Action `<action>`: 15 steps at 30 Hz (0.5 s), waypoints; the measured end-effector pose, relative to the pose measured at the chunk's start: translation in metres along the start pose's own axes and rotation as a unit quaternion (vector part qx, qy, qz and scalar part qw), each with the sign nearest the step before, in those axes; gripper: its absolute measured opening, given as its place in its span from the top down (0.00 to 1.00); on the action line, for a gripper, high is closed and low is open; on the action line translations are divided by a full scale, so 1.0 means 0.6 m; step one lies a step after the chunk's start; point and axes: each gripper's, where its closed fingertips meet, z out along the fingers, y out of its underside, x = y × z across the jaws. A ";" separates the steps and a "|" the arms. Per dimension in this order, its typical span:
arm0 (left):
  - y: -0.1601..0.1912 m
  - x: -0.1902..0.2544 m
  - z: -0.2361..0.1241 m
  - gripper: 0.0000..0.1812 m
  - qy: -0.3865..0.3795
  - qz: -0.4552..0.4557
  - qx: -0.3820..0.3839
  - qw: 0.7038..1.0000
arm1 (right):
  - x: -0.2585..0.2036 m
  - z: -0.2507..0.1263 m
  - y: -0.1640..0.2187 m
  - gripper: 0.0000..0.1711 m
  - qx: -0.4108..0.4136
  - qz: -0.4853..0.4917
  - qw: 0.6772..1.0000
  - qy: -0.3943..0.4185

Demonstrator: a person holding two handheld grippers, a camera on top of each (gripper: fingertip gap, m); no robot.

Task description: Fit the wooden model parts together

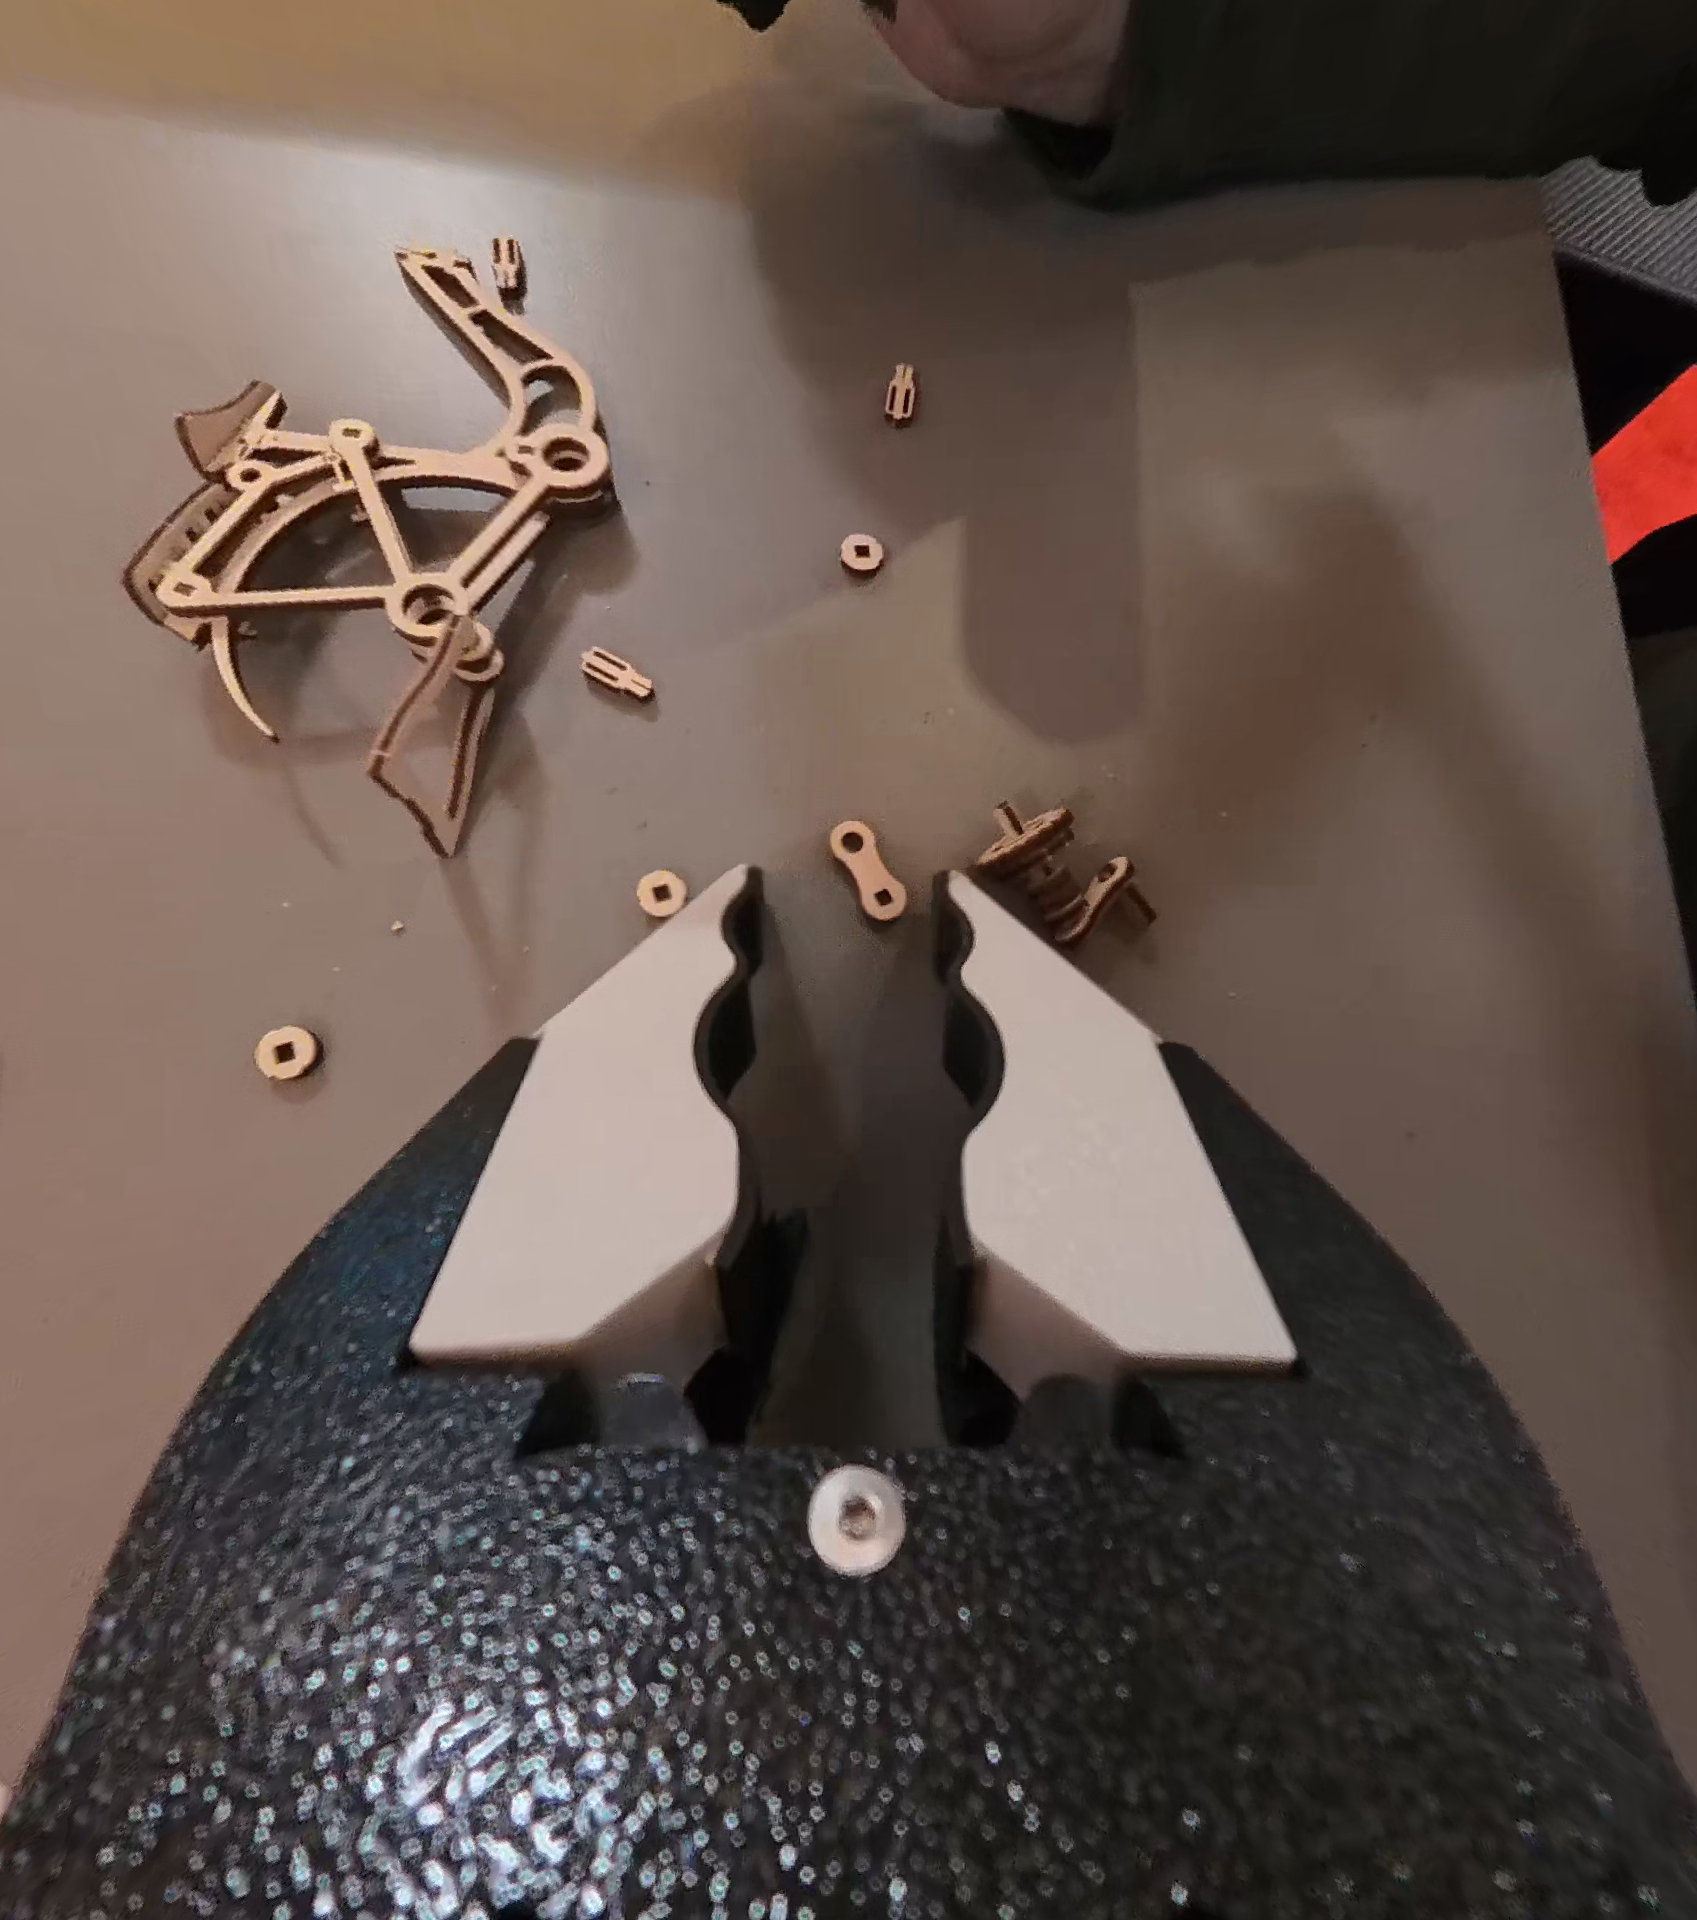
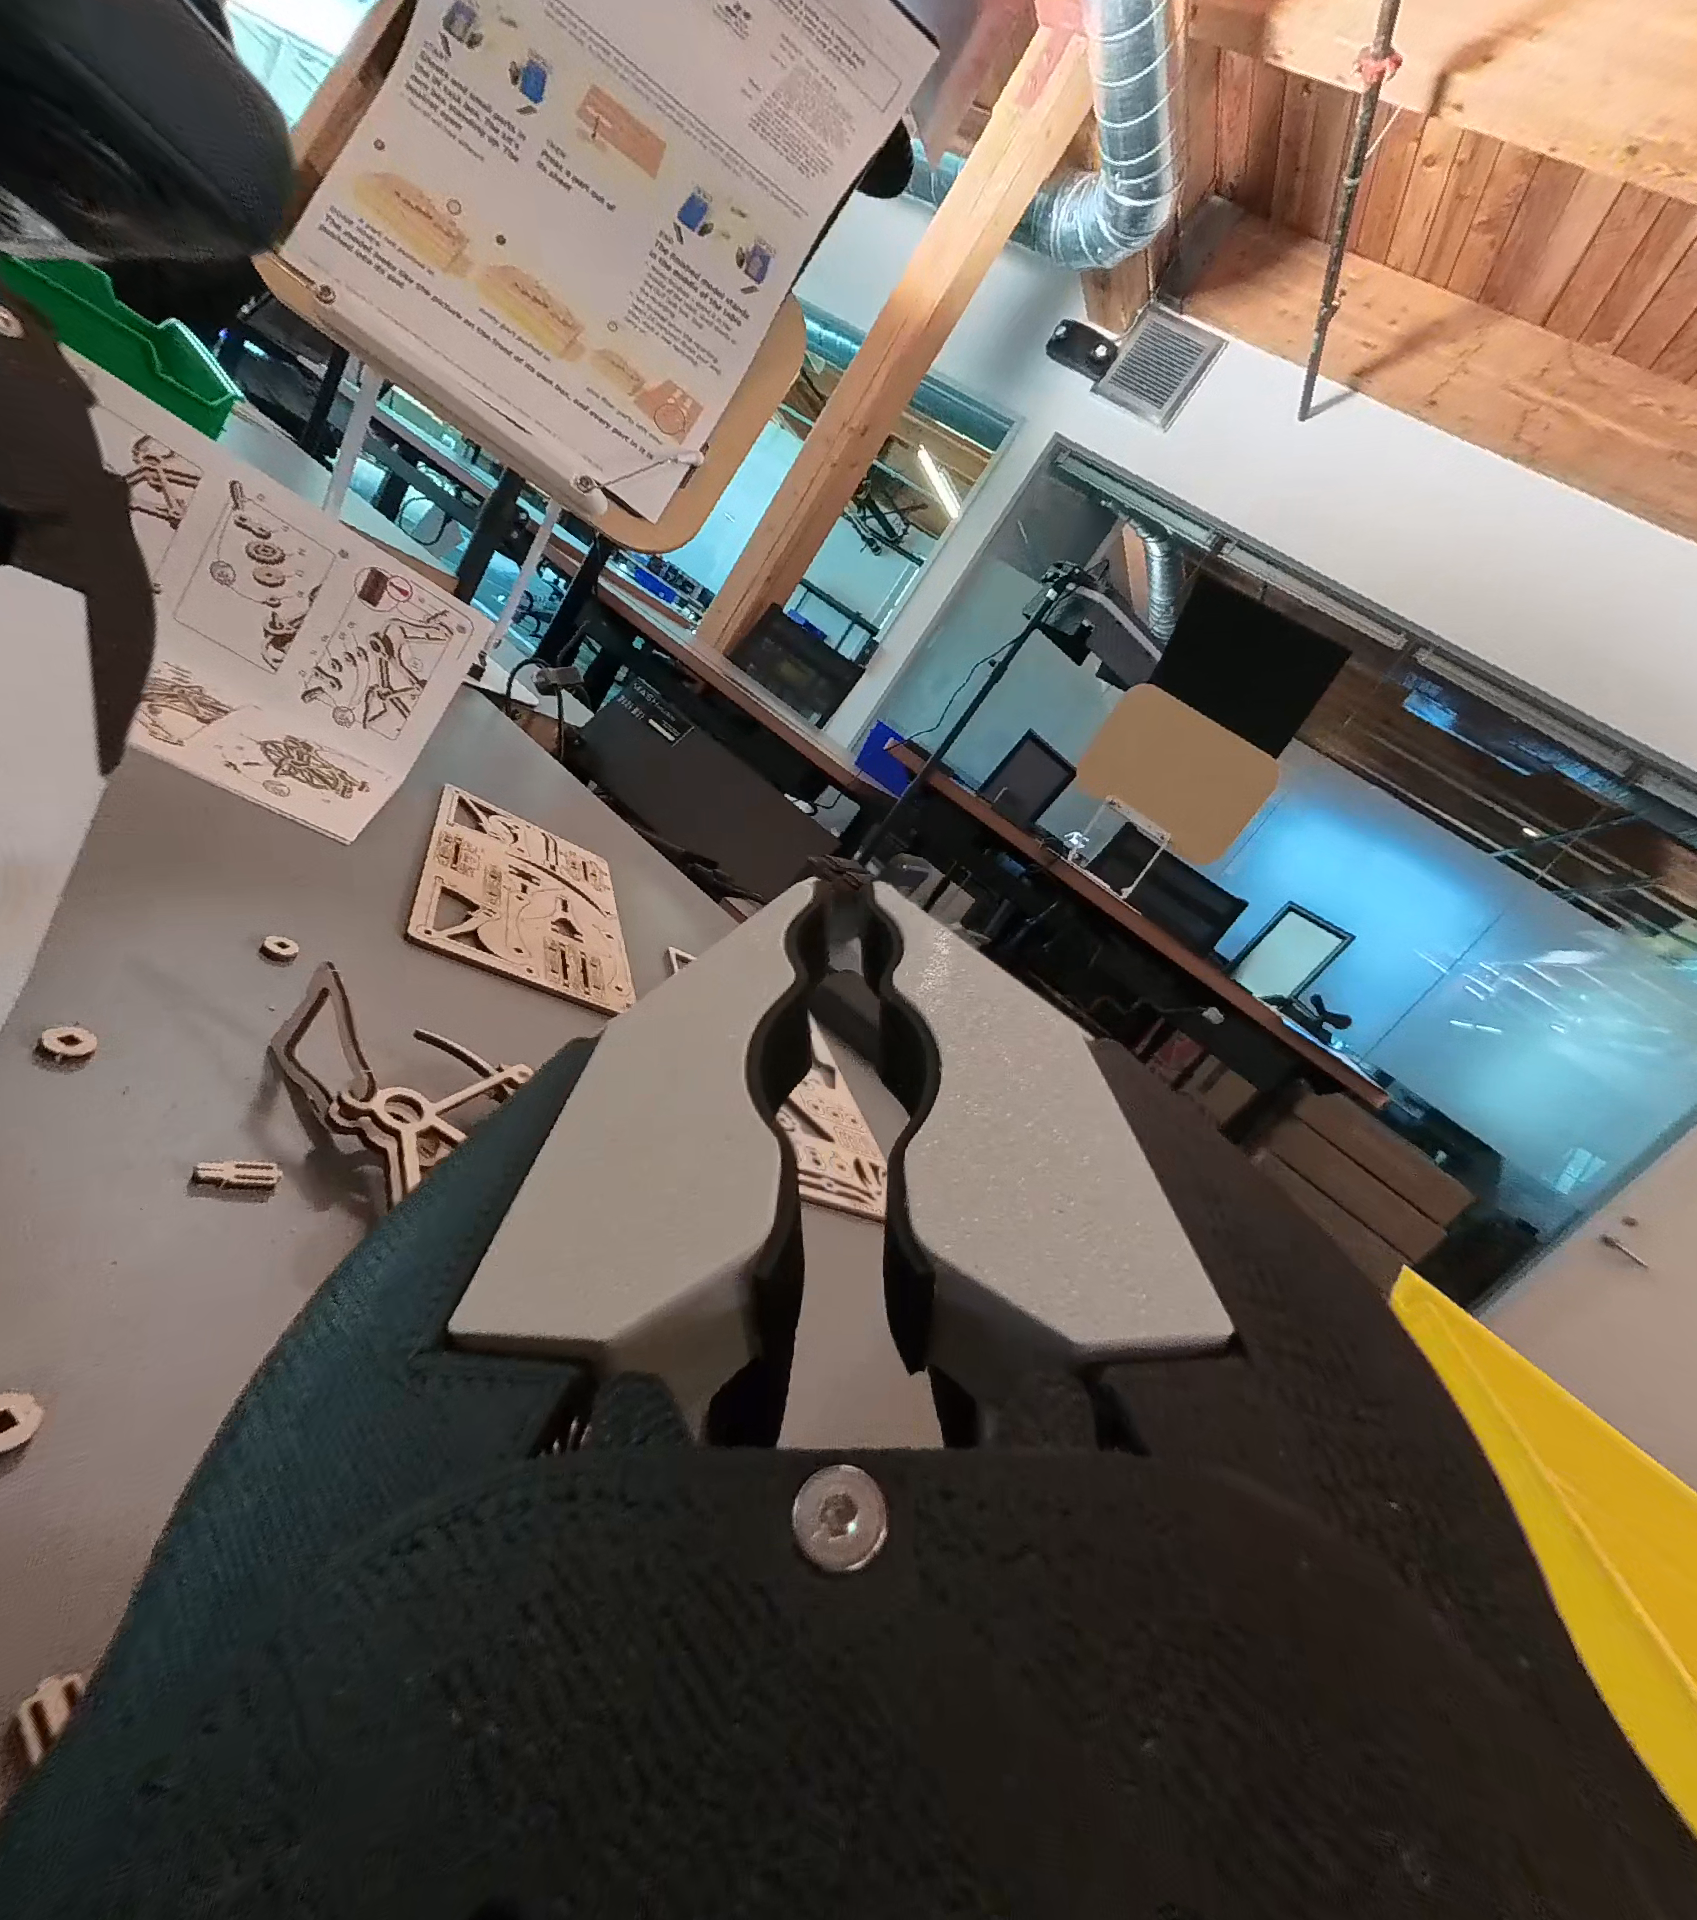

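Nearest the left view's lens, the left claw (image 1: 849, 883) hangs over the grey surface (image 1: 1291, 727) with its jaws parted by a moderate gap and nothing between them. Just past its tips lies a small two-hole link (image 1: 867, 869); to the right of the tips sits a stacked gear-and-axle piece (image 1: 1052, 868), and to the left a square-holed washer (image 1: 661, 892). Farther ahead and left rests the partly built wooden model (image 1: 376, 540), with a small peg (image 1: 617, 672) between it and the tips.

Over on the right view, the right claw (image 2: 842, 883) is raised and tilted, its jaws nearly closed on a tiny dark piece (image 2: 842, 871) pinched at the very tips; what that piece is I cannot tell. Left of this claw lie a punched-out wooden parts sheet (image 2: 522, 899) and, farther left and beyond, a printed instruction sheet (image 2: 304, 665).
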 end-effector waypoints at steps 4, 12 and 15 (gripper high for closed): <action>-0.015 -0.012 -0.019 0.83 -0.010 -0.005 0.012 1.000 | 0.000 0.001 0.002 0.98 -0.002 0.003 1.000 0.000; -0.051 -0.073 0.014 0.72 -0.125 -0.068 0.017 0.990 | 0.001 0.005 0.005 0.98 -0.002 0.018 1.000 0.000; -0.049 -0.076 0.026 0.82 -0.139 -0.047 -0.006 0.989 | 0.001 0.004 0.004 0.98 -0.001 0.016 1.000 -0.002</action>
